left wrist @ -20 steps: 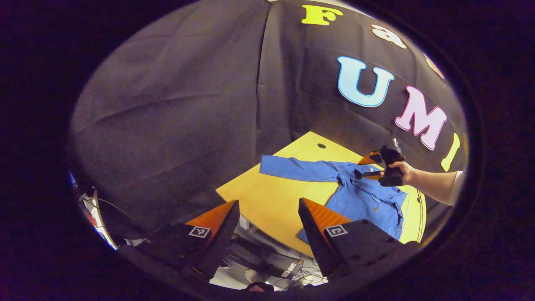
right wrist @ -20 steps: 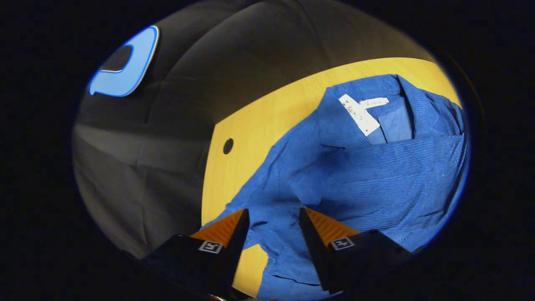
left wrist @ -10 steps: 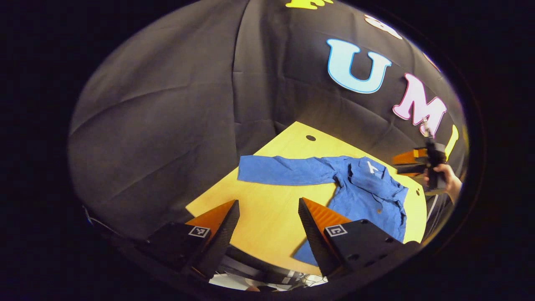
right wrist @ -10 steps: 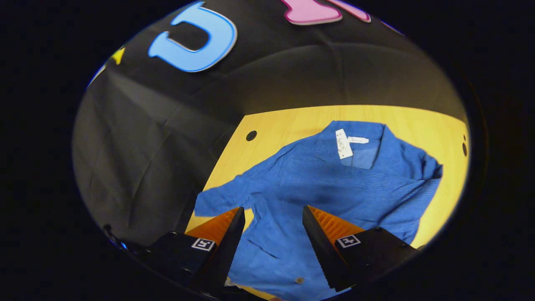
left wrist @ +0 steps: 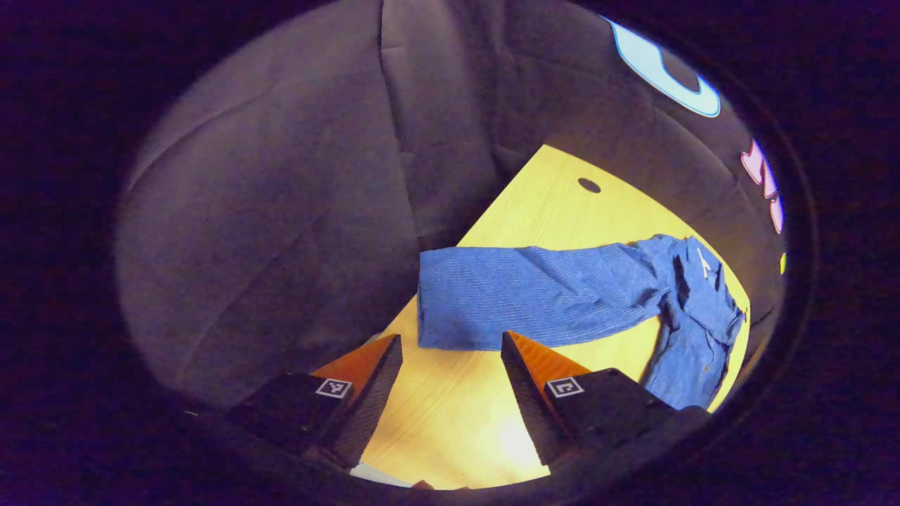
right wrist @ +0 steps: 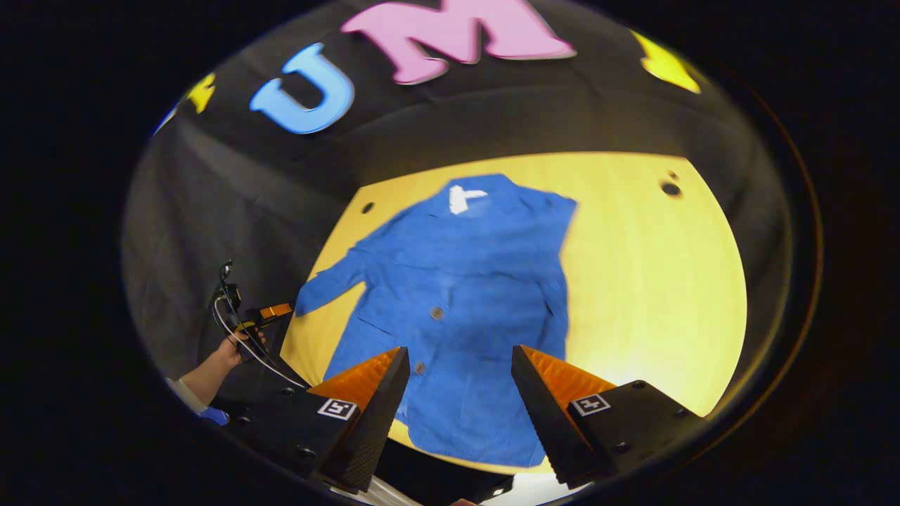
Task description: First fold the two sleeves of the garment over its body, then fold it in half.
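A blue button-up shirt (right wrist: 464,295) lies flat on the yellow table (right wrist: 647,281), collar and white tag (right wrist: 464,198) at the far side. One sleeve (left wrist: 534,295) stretches straight out to the side, and its cuff (left wrist: 450,313) lies just ahead of my left gripper (left wrist: 450,358), which is open and empty above the table. The other sleeve (right wrist: 557,302) lies along the body's right edge. My right gripper (right wrist: 460,365) hangs open over the shirt's hem, holding nothing. In the right gripper view a hand (right wrist: 232,348) holds the left gripper (right wrist: 273,311) near the outstretched sleeve (right wrist: 327,284).
The table has small round holes near its far corners (left wrist: 588,185) (right wrist: 670,188). Black cloth walls (left wrist: 281,211) close in behind and to the left. Bare tabletop lies to the right of the shirt (right wrist: 654,316) and in front of the sleeve (left wrist: 464,414).
My right gripper has pulled back from the collar to the hem side, so the whole shirt shows. My left gripper has moved in close to the outstretched sleeve's cuff.
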A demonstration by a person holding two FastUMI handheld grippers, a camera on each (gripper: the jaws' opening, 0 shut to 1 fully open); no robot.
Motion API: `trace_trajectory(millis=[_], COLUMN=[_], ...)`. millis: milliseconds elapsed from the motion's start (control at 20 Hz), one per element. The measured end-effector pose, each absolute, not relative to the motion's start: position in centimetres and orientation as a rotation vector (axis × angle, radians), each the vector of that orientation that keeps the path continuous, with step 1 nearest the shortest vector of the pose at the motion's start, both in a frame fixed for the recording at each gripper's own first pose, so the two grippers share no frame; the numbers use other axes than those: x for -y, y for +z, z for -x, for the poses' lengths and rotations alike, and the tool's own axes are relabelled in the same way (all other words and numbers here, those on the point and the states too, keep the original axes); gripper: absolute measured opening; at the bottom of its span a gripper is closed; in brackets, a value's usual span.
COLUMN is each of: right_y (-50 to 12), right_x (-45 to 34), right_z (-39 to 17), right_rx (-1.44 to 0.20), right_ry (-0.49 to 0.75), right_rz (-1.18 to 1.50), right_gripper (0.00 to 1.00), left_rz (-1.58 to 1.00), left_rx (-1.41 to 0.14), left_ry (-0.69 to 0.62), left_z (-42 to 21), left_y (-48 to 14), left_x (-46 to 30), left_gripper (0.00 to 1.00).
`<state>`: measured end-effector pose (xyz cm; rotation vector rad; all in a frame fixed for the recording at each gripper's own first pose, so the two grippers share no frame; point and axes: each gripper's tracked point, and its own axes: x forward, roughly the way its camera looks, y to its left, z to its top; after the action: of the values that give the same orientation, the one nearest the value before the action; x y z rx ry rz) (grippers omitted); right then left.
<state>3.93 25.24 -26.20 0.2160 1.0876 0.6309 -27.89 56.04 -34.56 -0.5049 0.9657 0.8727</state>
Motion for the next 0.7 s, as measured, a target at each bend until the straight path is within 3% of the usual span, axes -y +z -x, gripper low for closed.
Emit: trace_trajectory(millis=[250,450,550,700], right_y=[-26.8,-26.8,-26.9,-27.5], right_x=[-16.8,-15.6,-17.0,-17.8], right_z=[-0.7,0.4,1.2,1.9], right_rx=[-1.117,-1.123,-1.138,-1.162], right_ry=[0.436,0.380,0.398,0.412], right_rz=[-0.316,-0.356,-0.395,-0.388], right_gripper=[0.94,0.93,0.94,0.94], left_rz=[0.561,0.484,0.450,0.484], left_rx=[-1.046,-1.116,-1.144,-1.137], left_ry=[0.848,0.798,0.749,0.752], left_z=[26.4,26.6,26.1,24.9], left_y=[-37.4,-37.5,-37.4,-37.6], left_x=[-58.1,-58.4,-58.0,-57.7], left_gripper=[0.83,0.83,0.66,0.12])
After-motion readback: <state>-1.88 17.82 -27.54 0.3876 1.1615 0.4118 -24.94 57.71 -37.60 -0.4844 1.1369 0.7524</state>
